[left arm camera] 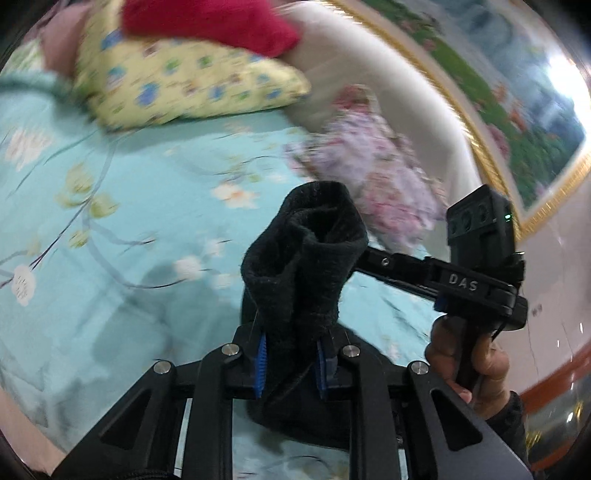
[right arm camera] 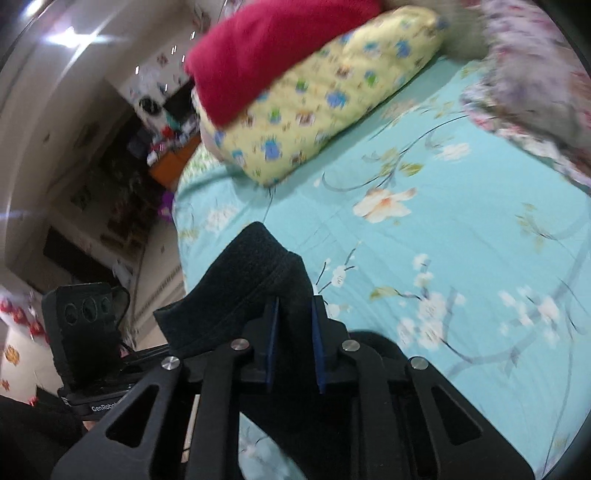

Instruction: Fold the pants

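Observation:
The black pants (left arm camera: 303, 254) are lifted above the bed, held by both grippers. My left gripper (left arm camera: 291, 354) is shut on a bunched part of the black fabric, which sticks up between its blue pads and hangs below. My right gripper (right arm camera: 293, 332) is shut on another part of the pants (right arm camera: 243, 288), showing a seamed edge. The right gripper's body (left arm camera: 476, 258) and the hand holding it show at the right of the left wrist view. The left gripper's body (right arm camera: 85, 332) shows at the lower left of the right wrist view.
A bed with a turquoise floral sheet (left arm camera: 110, 206) (right arm camera: 424, 206) lies below. A yellow patterned pillow (left arm camera: 184, 85) (right arm camera: 321, 96) with a red cloth (left arm camera: 210, 22) (right arm camera: 266, 48) on it lies at the far side. A pink floral quilt (left arm camera: 376, 166) (right arm camera: 535, 85) lies by the headboard.

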### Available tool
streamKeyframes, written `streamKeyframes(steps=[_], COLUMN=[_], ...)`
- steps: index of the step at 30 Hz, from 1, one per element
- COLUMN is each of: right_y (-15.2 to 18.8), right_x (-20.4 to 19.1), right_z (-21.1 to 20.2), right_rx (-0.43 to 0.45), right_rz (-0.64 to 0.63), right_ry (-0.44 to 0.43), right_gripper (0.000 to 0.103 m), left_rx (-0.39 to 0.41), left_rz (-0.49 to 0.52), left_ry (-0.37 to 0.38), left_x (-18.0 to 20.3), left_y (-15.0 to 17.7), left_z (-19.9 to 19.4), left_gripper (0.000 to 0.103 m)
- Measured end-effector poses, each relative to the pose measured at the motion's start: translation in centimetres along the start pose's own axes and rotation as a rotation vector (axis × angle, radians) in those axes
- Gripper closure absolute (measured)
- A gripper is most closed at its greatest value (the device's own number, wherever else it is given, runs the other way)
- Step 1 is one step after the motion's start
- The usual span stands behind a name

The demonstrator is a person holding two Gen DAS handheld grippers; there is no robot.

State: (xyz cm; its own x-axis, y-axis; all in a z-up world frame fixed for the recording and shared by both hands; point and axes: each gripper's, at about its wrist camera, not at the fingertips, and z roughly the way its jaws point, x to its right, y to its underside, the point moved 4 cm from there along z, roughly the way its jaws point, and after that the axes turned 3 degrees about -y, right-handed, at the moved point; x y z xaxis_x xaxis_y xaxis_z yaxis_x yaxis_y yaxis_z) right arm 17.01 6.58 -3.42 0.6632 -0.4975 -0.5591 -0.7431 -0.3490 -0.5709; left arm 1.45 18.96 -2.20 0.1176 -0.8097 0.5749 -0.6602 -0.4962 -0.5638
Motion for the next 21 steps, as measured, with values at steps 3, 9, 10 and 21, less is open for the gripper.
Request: streamKeyframes(steps=[3,9,10,21], right_y=[1.2,4.5,5.3,13.8], right_x=[0.3,1.4,1.8,6.9], right_z=[-4.1,-11.2,-12.3,-19.8], right_rx=[0.076,0.205,0.221,0.341], right_rz=[0.022,0.07,0.083,0.235], right_ry=[0.005,0.026,0.031,0.082], right_gripper=[0.087,0.088,0.088,0.097], left_rx=[-0.006,-0.052,-0.066,-0.221], left_rz=[0.07,0.22,0.25,0.427], left_ry=[0.051,0.145,0.16,0.223], left_x=[3.7,11.5,13.0,21.1], left_y=[0.5,3.4,4.2,13.0], left_z=[0.0,0.4,0.7,4.5], left_gripper=[0.083,0.083,0.083,0.083])
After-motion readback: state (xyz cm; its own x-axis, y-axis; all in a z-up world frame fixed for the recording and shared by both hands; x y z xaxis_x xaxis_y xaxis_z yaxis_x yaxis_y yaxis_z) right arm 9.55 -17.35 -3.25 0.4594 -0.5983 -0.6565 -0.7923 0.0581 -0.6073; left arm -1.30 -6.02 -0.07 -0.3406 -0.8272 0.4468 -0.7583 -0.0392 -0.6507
